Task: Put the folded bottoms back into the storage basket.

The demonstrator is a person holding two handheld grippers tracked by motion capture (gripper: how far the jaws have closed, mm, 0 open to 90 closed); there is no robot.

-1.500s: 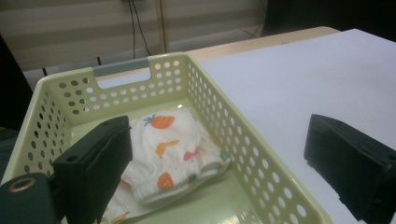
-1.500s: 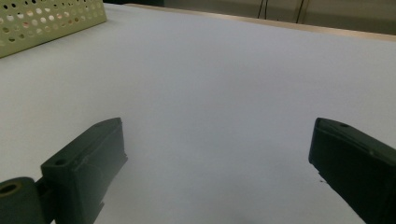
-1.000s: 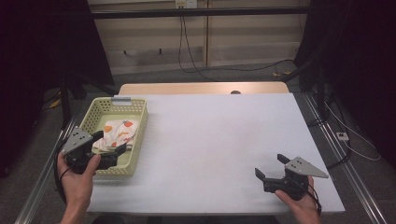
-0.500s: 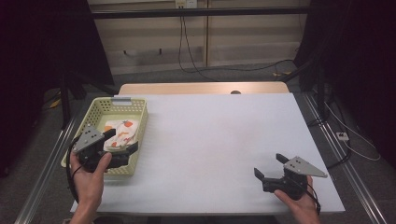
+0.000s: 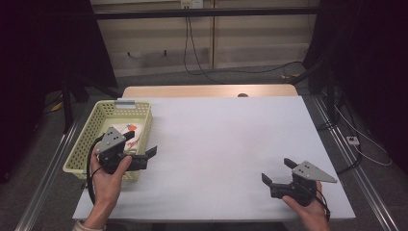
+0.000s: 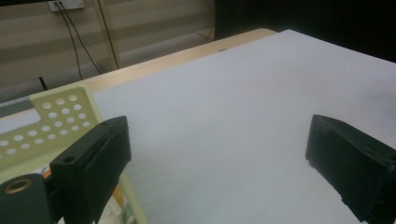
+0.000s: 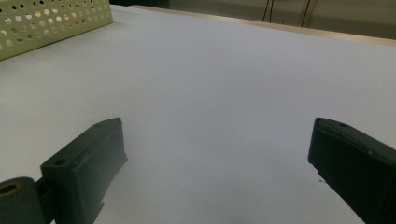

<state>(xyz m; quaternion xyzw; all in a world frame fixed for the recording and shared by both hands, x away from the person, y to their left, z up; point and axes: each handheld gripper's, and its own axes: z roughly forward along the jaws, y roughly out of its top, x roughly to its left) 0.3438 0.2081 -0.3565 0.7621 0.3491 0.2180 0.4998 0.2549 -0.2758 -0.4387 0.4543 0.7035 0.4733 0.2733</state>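
A pale yellow-green perforated basket (image 5: 96, 137) stands at the table's left side. In it lies a white packet with red and orange print (image 5: 135, 131). My left gripper (image 5: 140, 143) is held open above the basket's right rim, one jaw over the basket and the other over the white tabletop. In the left gripper view its jaws (image 6: 219, 154) stand wide apart with nothing between them, and the basket's corner (image 6: 60, 121) sits at the left. My right gripper (image 5: 278, 171) rests low near the table's front right, open and empty (image 7: 219, 158).
A white sheet (image 5: 221, 139) covers the table, with a wooden strip (image 5: 207, 91) along the far edge. In the right gripper view the basket's wall (image 7: 56, 23) shows far off at upper left. Metal rails run along both table sides. Cables lie on the floor behind.
My left gripper has moved right, from the basket's near left corner to over its right rim. The right gripper has hardly moved.
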